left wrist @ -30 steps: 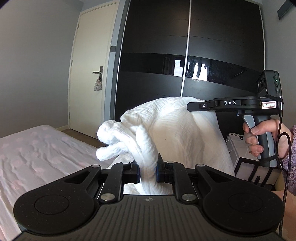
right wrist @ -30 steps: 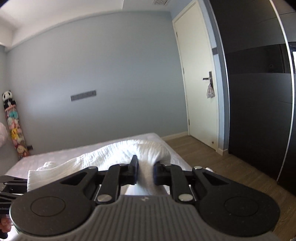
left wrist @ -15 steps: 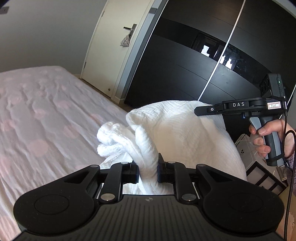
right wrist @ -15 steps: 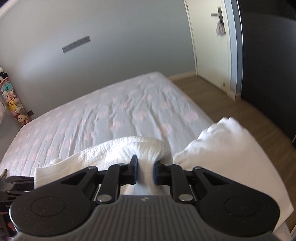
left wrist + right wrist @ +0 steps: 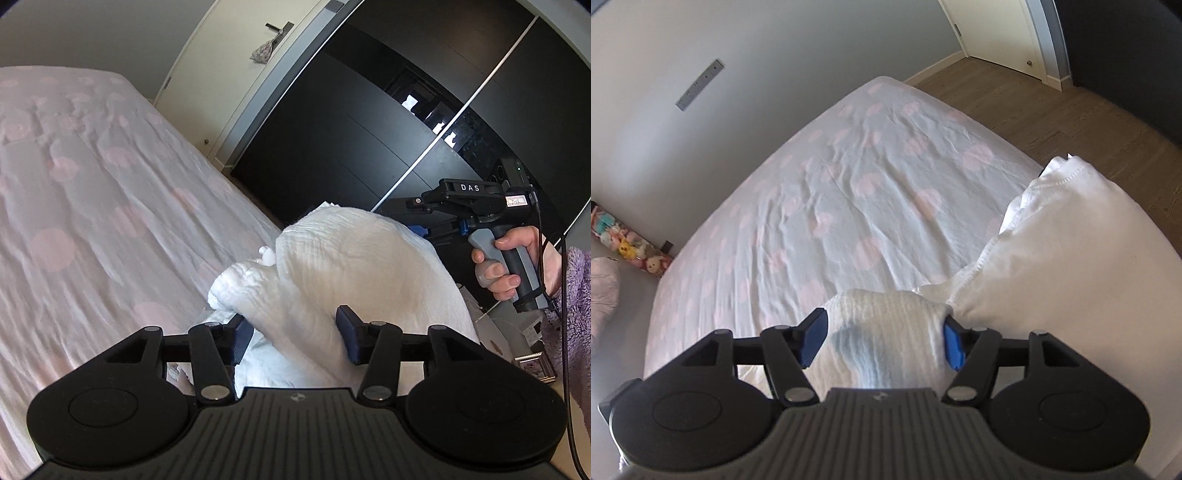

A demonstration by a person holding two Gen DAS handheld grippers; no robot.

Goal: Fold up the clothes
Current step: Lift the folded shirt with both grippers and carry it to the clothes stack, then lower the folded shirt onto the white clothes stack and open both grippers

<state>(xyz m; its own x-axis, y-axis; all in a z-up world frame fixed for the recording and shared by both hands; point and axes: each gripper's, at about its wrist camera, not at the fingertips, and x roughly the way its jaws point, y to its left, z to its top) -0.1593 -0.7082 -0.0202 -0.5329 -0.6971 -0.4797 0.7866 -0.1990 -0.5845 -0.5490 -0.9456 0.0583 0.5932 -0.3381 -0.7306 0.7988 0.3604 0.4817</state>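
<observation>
Pink-spotted bed (image 5: 849,192) now fills the view ahead of both tongs, where a wall and wardrobe stood before. White garment (image 5: 354,280) bunches between the left tongs (image 5: 293,338) and right tongs (image 5: 882,338), whose fingers have spread wide, no longer pinching it.

Soft daylight, fisheye-warped edges, slight blur

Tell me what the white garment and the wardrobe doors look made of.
White garment: soft crinkled woven fabric, likely cotton gauze, matte; fine ridges and limp folds show it.
Wardrobe doors: glossy black panels, perhaps glass or lacquer; they mirror bright shapes.
</observation>
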